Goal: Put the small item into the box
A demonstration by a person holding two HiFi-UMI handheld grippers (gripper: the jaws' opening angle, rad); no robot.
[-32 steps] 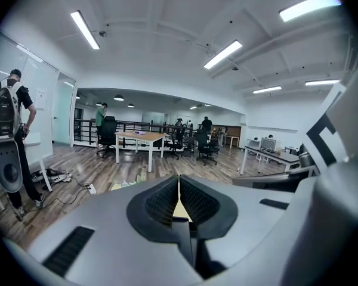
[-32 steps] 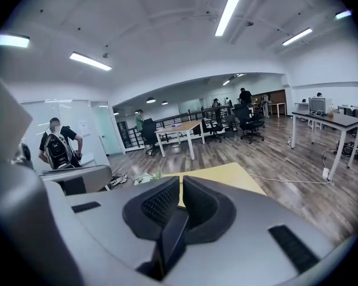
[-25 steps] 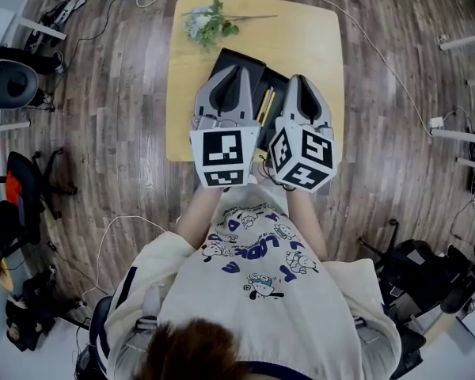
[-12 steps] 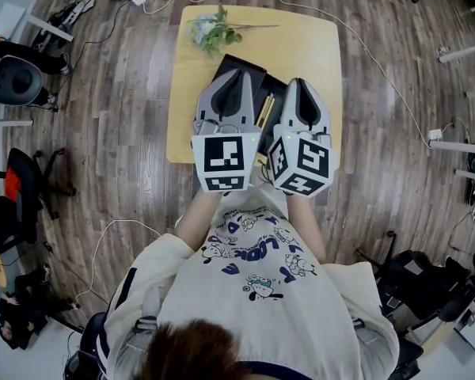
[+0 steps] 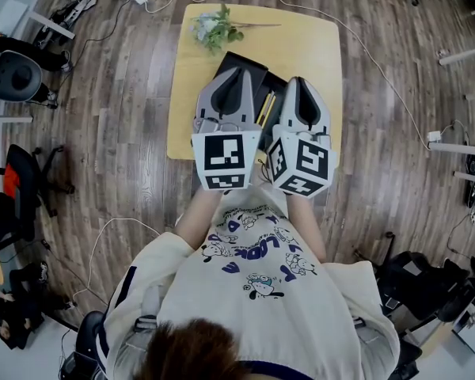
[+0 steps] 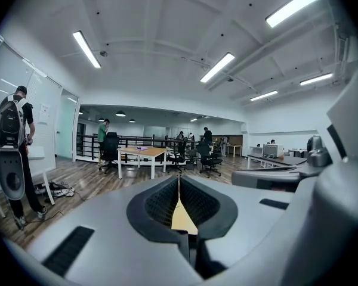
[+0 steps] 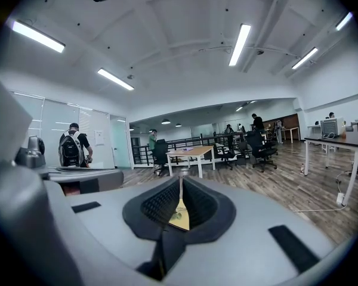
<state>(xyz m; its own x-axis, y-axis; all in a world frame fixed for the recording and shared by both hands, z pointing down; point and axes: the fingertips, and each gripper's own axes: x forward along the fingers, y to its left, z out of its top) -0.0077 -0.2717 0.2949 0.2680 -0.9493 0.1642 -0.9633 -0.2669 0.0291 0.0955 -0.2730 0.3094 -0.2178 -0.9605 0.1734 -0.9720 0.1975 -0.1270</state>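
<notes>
In the head view a black box (image 5: 250, 63) lies on the yellow table (image 5: 317, 42), mostly hidden beneath both grippers. Thin yellow sticks (image 5: 266, 106) show in the gap between them, over the box. My left gripper (image 5: 236, 73) and right gripper (image 5: 302, 82) are held side by side above the table's near half, level and pointing away from the person. In the left gripper view the left gripper (image 6: 179, 176) has its jaw tips together with nothing between them. The right gripper (image 7: 180, 179) looks the same in its own view. No separate small item can be made out.
A sprig of artificial flowers (image 5: 212, 28) lies at the table's far left corner. Cables run across the wooden floor (image 5: 127, 117), and office chairs stand at the left (image 5: 12, 77). A person with a backpack (image 6: 12, 136) stands off to the left, and a far table (image 6: 142, 152) stands ahead.
Both grippers stay where they were, side by side over the box; only the head view has shifted slightly.
</notes>
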